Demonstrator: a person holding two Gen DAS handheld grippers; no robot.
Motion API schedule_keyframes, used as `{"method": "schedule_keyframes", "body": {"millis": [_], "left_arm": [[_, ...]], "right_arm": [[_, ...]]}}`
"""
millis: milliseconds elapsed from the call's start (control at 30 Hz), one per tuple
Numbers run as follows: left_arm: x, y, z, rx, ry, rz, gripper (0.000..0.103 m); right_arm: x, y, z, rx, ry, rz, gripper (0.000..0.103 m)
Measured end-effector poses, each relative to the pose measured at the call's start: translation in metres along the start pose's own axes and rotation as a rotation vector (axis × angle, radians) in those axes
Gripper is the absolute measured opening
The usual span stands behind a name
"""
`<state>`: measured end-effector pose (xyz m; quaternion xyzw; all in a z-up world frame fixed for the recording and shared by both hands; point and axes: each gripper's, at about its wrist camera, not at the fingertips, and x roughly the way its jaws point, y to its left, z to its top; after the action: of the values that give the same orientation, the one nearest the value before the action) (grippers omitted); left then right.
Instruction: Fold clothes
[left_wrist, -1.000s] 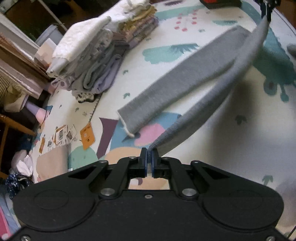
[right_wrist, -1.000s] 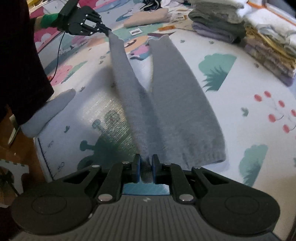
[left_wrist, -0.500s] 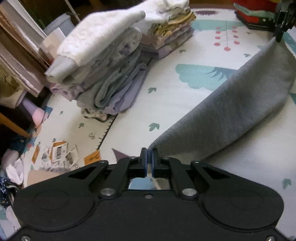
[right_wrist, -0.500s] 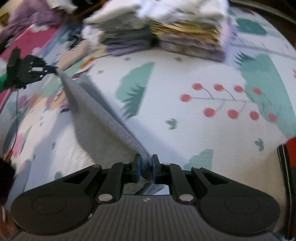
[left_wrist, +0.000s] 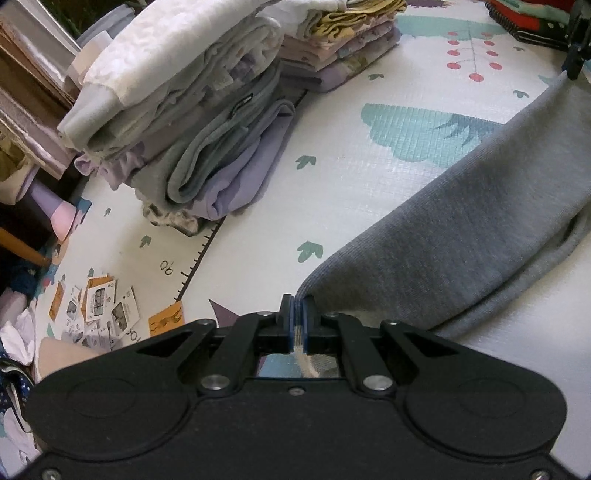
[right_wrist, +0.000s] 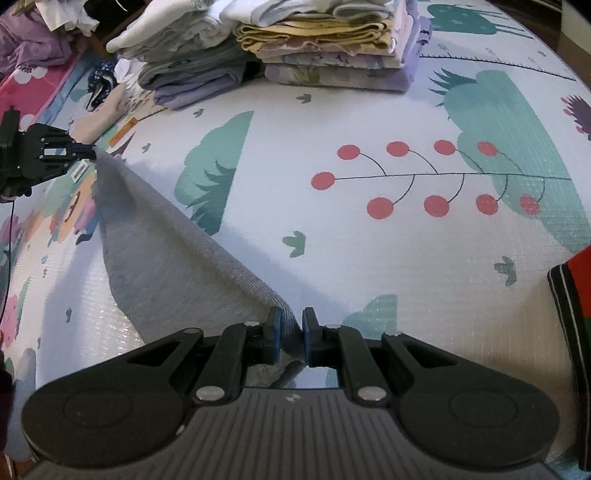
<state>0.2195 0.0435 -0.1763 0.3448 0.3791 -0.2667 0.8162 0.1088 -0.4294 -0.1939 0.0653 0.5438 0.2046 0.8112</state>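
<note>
in my left wrist view the left gripper (left_wrist: 298, 310) sits at bottom centre, its blue pads clenched tight on one end of the grey garment (left_wrist: 461, 229). from there the cloth runs up and to the right across the mat (left_wrist: 258, 229), doubled over itself with a fold showing at the right edge of the frame. its far end rises to the right gripper (left_wrist: 574, 70), a dark shape in the upper right corner.

in my right wrist view the right gripper (right_wrist: 291, 332) is at bottom centre with the garment (right_wrist: 159, 258) bunched between its pads; the pads stand a little apart but the cloth fills the gap, so i read it as grasping the cloth. the grey strip stretches up and to the left, lifted off the mat (right_wrist: 369, 258) along its upper edge, to the left gripper (right_wrist: 86, 153) at the left edge of the frame, which pinches its far corner.

two stacks of folded clothes sit on the mat. the taller stack (left_wrist: 177, 122) fills the upper left of the left view, white on top, grey and lilac below. the second stack (left_wrist: 340, 44), yellow, pink and lilac, is just right of it at top centre. both show along the top of the right view. paper tags (left_wrist: 99, 306) lie scattered at lower left of the left view. a red and dark striped item (right_wrist: 576, 332) is at the right edge of the right view.
</note>
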Motion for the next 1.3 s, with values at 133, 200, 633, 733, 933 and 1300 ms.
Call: {"method": "schedule_keyframes", "body": {"millis": [133,200,633,733,933,1300], "left_arm": [[-0.027,-0.003,-0.009,-0.013,-0.031,0.026,0.002],[-0.053,-0.009,-0.019,-0.007,-0.058,0.051,0.002],[-0.143,-0.049,-0.085,0.018,-0.045,-0.042,0.002],[-0.132,-0.046,-0.081,0.009,-0.038,-0.036,0.002],[-0.113,-0.026,-0.061,-0.010,-0.046,-0.041,0.002],[-0.058,0.000,-0.015,-0.014,0.037,-0.101,0.002]], "right_arm": [[-0.013,0.007,-0.002,-0.040,-0.037,0.023,0.013],[-0.031,0.019,-0.008,-0.077,-0.079,0.053,0.013],[-0.054,0.086,-0.085,-0.333,0.105,0.249,0.013],[-0.053,0.082,-0.075,-0.314,0.086,0.235,0.013],[-0.044,0.061,-0.060,-0.240,0.038,0.183,0.013],[-0.009,0.019,-0.044,-0.028,-0.012,0.144,0.004]]}}
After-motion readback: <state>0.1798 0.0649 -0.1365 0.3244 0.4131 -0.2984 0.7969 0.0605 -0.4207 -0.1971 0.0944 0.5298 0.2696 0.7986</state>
